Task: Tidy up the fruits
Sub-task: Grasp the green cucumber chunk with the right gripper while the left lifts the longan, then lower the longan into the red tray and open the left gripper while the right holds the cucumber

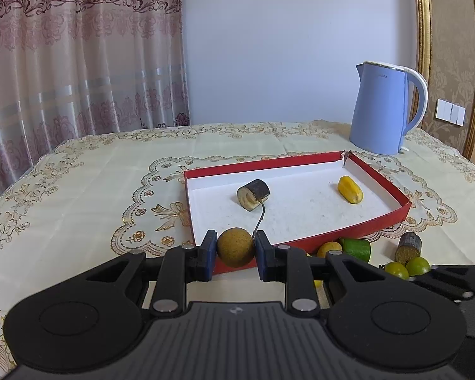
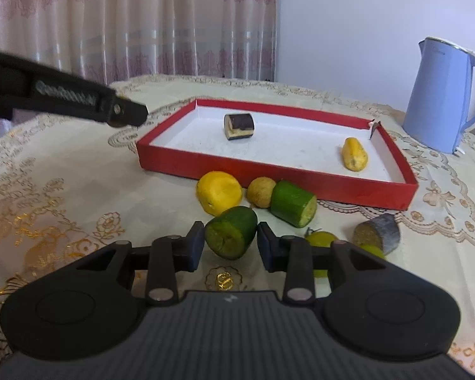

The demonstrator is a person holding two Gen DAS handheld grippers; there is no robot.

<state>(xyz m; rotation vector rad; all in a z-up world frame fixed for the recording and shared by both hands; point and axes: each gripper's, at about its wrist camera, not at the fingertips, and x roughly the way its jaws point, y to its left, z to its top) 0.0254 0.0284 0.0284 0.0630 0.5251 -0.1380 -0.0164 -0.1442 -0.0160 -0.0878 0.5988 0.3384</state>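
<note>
Left wrist view: a round brown fruit (image 1: 235, 247) is pinched by the left gripper (image 1: 234, 255), just short of the red tray (image 1: 300, 243); release over its rim is called for next. A green fruit piece (image 2: 231, 232) is flanked by the right gripper (image 2: 230, 243); pad contact is perhaps made, but cannot be confirmed.

The left hand-held gripper (image 1: 236, 255) points forward and somewhat downward above the worktop (image 1: 79, 174), its blue pads (image 1: 209, 250) clamped against both sides of a small round brown fruit (image 1: 235, 247) held clear of the surface. The right hand-held gripper (image 2: 230, 243) is tilted down likewise, low over the worktop near its front edge, its dark pads (image 2: 195, 245) standing right at the two sides of a green cut fruit piece (image 2: 231, 236); whether they press on it cannot be told.
</note>
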